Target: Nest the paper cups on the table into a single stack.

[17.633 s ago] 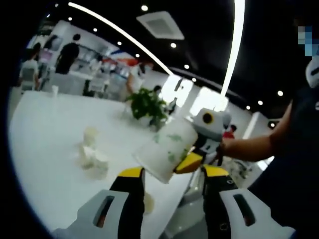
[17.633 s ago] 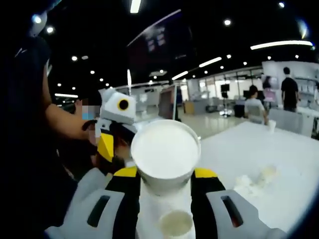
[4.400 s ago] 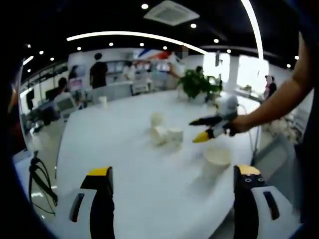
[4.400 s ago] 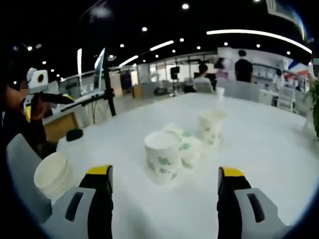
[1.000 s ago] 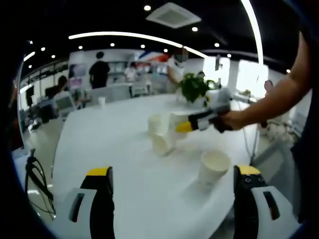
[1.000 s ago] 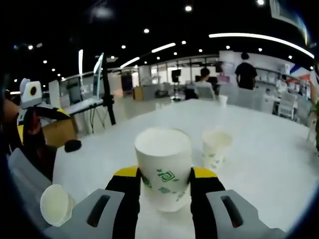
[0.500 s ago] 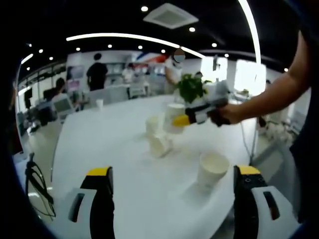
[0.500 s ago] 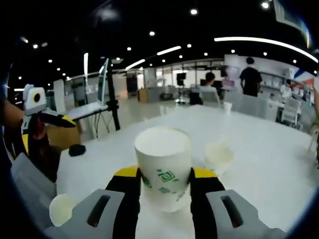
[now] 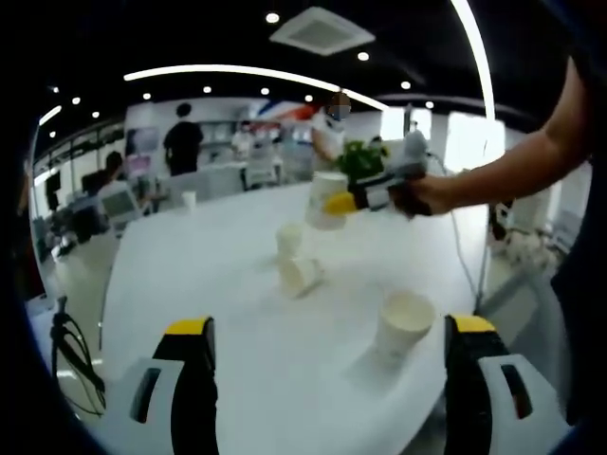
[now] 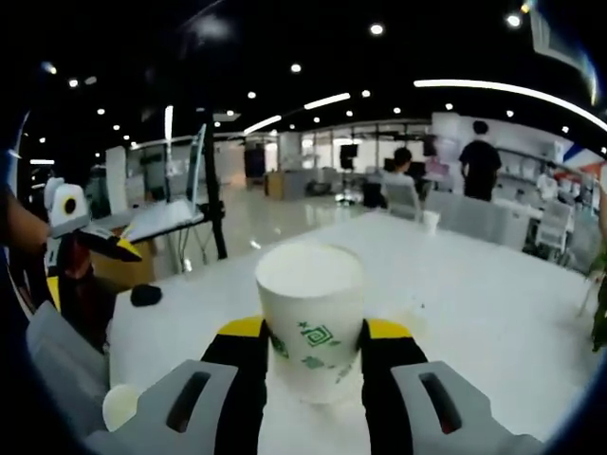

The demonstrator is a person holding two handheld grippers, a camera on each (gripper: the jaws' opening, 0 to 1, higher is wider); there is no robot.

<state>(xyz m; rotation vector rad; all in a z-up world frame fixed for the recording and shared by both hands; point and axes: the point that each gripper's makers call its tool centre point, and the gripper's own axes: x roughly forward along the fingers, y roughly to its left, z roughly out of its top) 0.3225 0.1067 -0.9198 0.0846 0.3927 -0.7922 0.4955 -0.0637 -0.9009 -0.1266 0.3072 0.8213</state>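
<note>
Transfer step: right gripper (image 10: 313, 346) clamps a green-printed paper cup (image 10: 310, 318). Left gripper (image 9: 327, 365) stands wide, empty. Next, probably seat it in the upright cup (image 9: 403, 324) at 3 o'clock.

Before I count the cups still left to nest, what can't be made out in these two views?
- Right gripper view: the held cup hides the table behind it, so cups there can't be counted.
- Left gripper view: the two far cups are small and blurred.
- Left gripper view: whether the near cup is one cup or several nested is unclear.
</note>
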